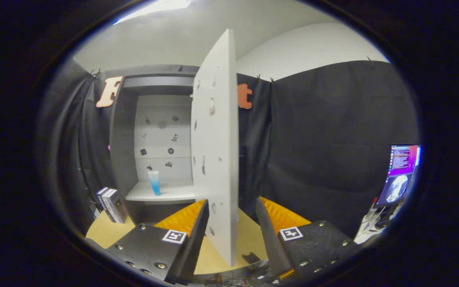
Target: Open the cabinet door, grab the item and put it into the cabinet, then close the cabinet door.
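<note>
The grey cabinet [122, 131] stands open ahead and to the left of the fingers. Its white door [215, 151] is swung out toward me, edge-on, and the door's free edge lies in the gap between my two fingers. My gripper [231, 207] is open, the fingers standing either side of the door without pressing on it. Inside the cabinet, a clear tube with blue liquid [154, 182] stands upright on the white shelf [173, 195], beyond the left finger.
Several books [110, 204] stand upright on the wooden table [102, 231] left of the cabinet. A lit monitor [401, 171] sits far to the right. Black cloth walls the booth behind and to the right.
</note>
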